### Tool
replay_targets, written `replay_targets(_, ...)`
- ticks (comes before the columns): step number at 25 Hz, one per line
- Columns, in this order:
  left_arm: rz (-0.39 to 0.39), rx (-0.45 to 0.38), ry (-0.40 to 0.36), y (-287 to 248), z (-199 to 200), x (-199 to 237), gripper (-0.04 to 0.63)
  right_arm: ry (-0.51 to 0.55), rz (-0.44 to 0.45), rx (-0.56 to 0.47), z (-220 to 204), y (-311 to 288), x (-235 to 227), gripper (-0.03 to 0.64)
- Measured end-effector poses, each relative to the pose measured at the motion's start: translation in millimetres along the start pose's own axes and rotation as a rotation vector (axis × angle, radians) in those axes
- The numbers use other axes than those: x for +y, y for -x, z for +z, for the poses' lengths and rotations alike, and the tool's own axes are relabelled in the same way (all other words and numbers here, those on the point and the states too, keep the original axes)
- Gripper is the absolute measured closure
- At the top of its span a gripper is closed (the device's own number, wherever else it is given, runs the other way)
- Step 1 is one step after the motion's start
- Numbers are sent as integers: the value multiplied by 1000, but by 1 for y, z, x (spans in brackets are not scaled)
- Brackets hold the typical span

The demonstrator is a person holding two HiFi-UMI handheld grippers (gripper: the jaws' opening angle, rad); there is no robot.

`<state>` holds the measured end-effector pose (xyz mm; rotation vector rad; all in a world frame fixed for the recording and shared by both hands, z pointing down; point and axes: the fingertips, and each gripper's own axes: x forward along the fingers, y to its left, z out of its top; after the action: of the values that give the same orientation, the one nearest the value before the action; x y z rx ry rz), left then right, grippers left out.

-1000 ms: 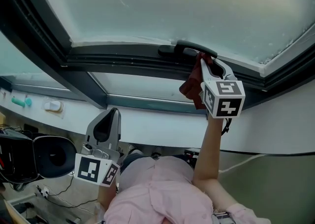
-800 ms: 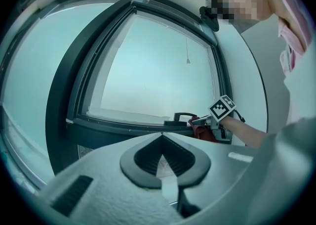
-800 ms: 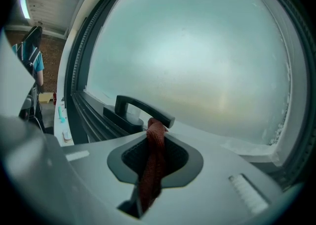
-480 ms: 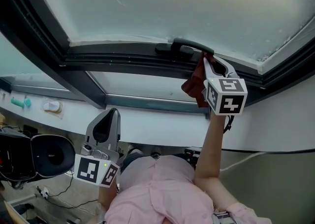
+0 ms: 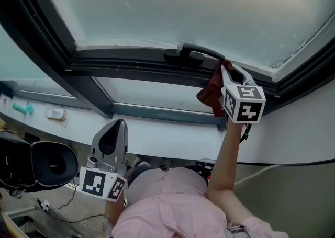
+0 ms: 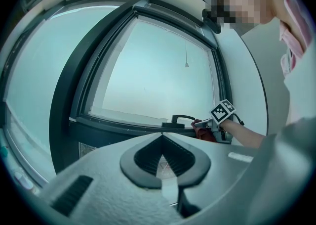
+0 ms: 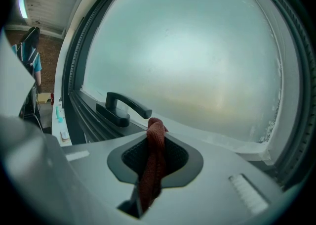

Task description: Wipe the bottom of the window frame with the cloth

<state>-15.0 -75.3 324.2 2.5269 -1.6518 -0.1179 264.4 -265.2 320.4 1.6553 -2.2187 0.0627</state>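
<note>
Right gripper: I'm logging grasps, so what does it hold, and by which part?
The right gripper is shut on the dark red cloth, pinching a bunched fold; a short tip pokes past the jaws, the rest trails behind them.

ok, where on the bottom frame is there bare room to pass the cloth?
Bare: the bottom rail from the handle leftward to the corner, and the short stretch right of the right gripper to the right corner. Crowded: at the handle, where the cloth in the jaws sits close beside it.
</note>
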Motion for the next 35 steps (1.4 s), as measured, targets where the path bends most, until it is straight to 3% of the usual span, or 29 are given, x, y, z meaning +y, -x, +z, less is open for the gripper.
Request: replay_targets(35,-5,-7,-21,0,-4,-46,597,-77,-19,-25,-20,20,-62,568)
